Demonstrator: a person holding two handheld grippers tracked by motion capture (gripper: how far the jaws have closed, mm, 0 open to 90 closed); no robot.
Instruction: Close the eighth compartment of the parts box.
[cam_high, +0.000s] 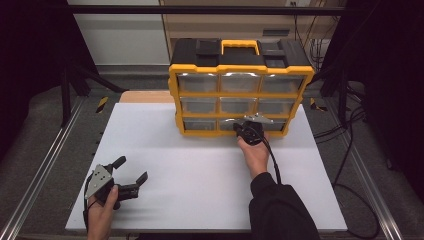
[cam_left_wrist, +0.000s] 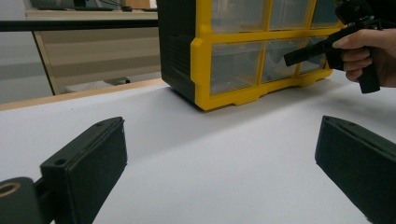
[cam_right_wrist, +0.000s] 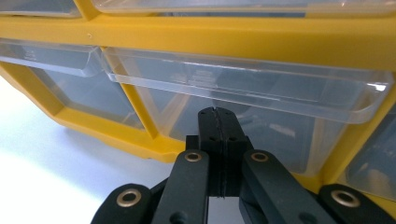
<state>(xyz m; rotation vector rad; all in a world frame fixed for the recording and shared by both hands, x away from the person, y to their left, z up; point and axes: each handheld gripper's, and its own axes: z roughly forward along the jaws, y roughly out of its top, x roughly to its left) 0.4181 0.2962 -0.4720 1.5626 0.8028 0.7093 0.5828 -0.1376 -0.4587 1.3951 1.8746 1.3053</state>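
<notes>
Standing at the far middle of the white table (cam_high: 200, 170): organiser (cam_high: 241, 90), yellow frame, black top with yellow handle (cam_high: 240, 46), nine clear drawers in three rows of three. Bottom-middle drawer (cam_right_wrist: 261, 93): clear, front lip jutting forward just above the right gripper's tips. Right gripper (cam_high: 246, 129): jaws fully closed, pads pressed flat together with nothing between them, tips at the front of that drawer; contact with the plastic cannot be told. Held by a hand (cam_high: 256, 155) in a black sleeve (cam_high: 280, 210), cable trailing back over the table. Left gripper (cam_high: 131, 173): jaws spread wide, nothing held, low over the near left part of the table, well apart from the organiser. Flanking the table: metal rails (cam_high: 45, 165), grey floor, loose cables (cam_high: 350, 150) at the right.
</notes>
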